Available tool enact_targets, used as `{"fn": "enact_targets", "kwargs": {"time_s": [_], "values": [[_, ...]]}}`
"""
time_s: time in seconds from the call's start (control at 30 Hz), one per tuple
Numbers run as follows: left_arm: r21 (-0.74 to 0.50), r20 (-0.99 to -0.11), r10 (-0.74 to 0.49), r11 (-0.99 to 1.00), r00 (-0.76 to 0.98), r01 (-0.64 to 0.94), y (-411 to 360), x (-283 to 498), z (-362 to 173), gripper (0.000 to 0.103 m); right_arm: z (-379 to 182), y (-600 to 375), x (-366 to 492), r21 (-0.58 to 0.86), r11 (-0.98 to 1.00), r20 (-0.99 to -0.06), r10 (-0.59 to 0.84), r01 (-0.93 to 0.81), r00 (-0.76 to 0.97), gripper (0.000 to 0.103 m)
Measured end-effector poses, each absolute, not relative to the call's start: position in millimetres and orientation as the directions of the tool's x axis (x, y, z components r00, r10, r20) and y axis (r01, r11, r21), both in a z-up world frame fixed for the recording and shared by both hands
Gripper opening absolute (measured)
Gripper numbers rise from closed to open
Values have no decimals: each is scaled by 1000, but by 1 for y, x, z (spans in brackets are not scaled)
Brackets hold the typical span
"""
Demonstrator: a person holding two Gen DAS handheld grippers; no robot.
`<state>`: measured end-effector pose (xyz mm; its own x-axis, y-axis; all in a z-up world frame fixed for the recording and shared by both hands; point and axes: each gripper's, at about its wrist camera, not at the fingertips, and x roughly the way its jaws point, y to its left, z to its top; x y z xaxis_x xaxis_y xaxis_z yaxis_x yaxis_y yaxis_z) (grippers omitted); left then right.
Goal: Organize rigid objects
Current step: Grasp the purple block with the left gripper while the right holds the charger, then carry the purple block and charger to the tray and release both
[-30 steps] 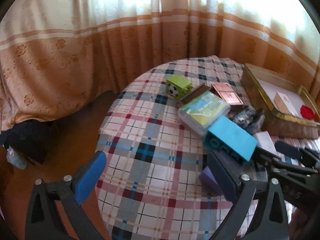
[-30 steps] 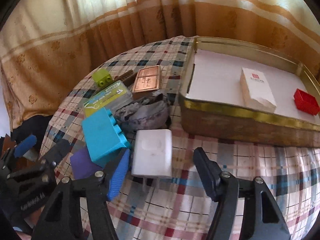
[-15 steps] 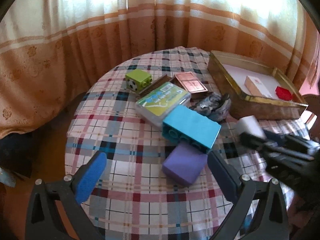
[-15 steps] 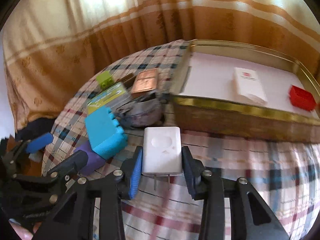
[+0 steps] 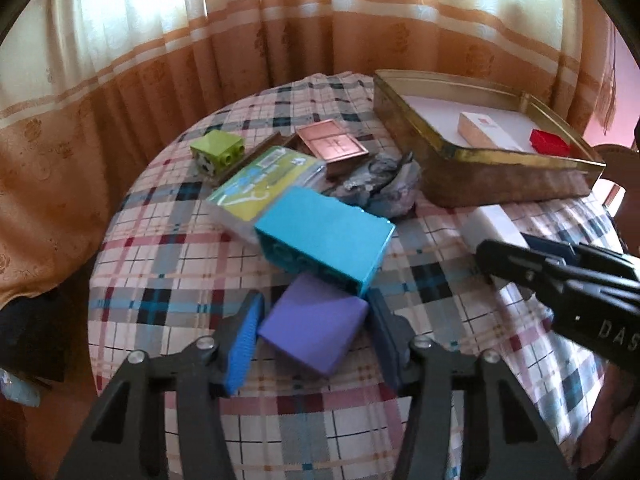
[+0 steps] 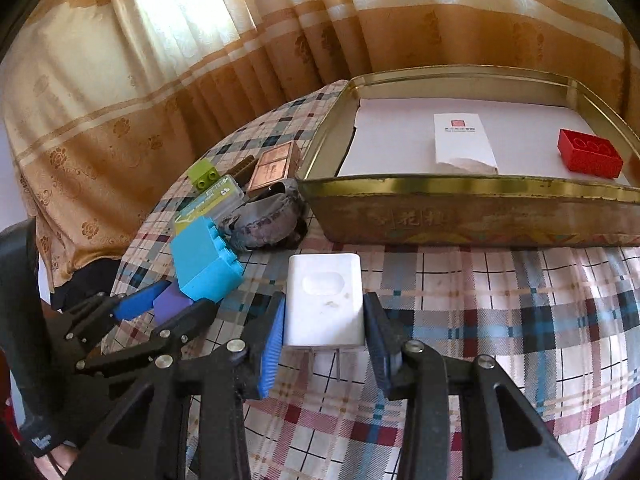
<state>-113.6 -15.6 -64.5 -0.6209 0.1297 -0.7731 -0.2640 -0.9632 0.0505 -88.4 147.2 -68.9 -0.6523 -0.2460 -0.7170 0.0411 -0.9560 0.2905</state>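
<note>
Since the earlier frame both tools have advanced onto their targets and narrowed from wide open. Left gripper [image 5: 314,334]: jaws closing, with the purple block [image 5: 314,332] between them; both pads sit at the block's sides, and the block rests on the plaid tablecloth [image 5: 168,256]. Directly ahead of this tool, the teal brick [image 5: 326,240] touches the purple block's far edge. Beyond it lie a clear card case [image 5: 266,184], a green brick [image 5: 218,154] and a copper-coloured tile [image 5: 332,146].

Right gripper [image 6: 324,330]: clenched on the white charger [image 6: 324,300], pads pressed against both sides, prongs pointing back toward the tool. Ahead and to the right stands the gold tin [image 6: 460,190], holding a white box [image 6: 462,142] and a red brick [image 6: 590,154].
</note>
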Motion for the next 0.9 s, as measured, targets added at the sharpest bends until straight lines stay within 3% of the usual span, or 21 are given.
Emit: {"fn": "enact_targets", "kwargs": {"time_s": [0.2,0.53,0.9], "values": [[-20,-758,178,-968,-627,-251,-26,-108,-61,52,-65,153,-83,307,-951,-690,-255,46,-677,41],[-150,-651,266,-963,-711,-222,-45,-96,-37,52,-52,149,-72,285,-956,-630,-245,74,-737,41],[-161,-589,269,-963,-762,-216,-45,-90,-13,52,-37,152,-58,262,-962,-558,-215,76,-801,41]]}}
